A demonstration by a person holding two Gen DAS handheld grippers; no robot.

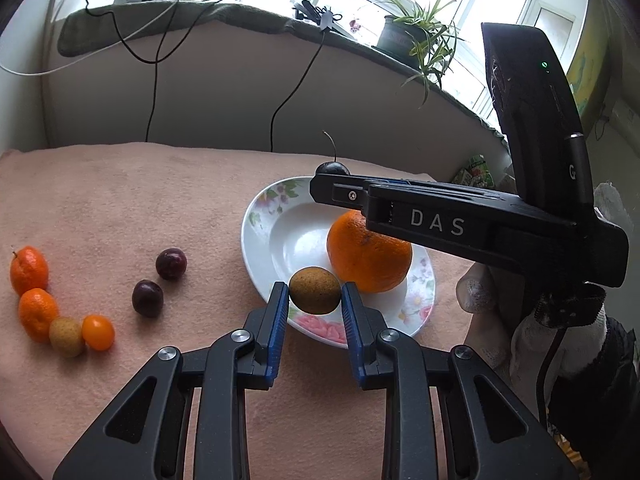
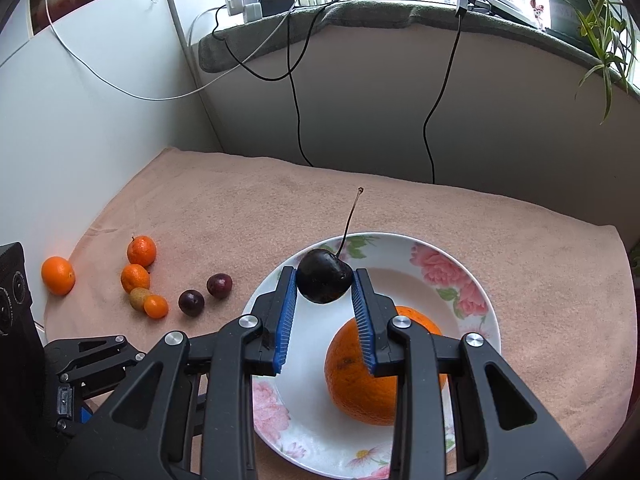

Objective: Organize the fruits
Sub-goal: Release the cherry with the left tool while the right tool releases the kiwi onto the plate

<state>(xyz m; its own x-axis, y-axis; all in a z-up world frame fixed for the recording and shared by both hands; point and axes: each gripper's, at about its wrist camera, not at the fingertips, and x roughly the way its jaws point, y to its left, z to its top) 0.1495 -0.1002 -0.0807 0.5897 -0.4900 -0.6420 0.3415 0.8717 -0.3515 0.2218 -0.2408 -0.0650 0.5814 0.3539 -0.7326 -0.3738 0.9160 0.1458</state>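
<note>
A white flowered plate [image 1: 288,248] [image 2: 472,264] holds a large orange [image 1: 368,256] [image 2: 360,384]. My left gripper [image 1: 314,296] is shut on a brown longan [image 1: 315,290], held over the plate's near rim. My right gripper [image 2: 325,284] is shut on a dark cherry [image 2: 324,280] with a long stem, held above the plate; it also shows in the left wrist view [image 1: 332,169]. On the pink towel to the left lie two dark cherries [image 1: 171,263] [image 1: 147,298], small oranges [image 1: 29,270] [image 1: 37,312], a kumquat [image 1: 98,332] and another longan [image 1: 66,336].
The pink towel [image 2: 248,216] covers the table up to a white wall at the back and left. Black and white cables [image 2: 296,120] hang from the windowsill. A potted plant [image 2: 576,8] stands on the sill at the right. One more small orange [image 2: 58,275] lies at the towel's left edge.
</note>
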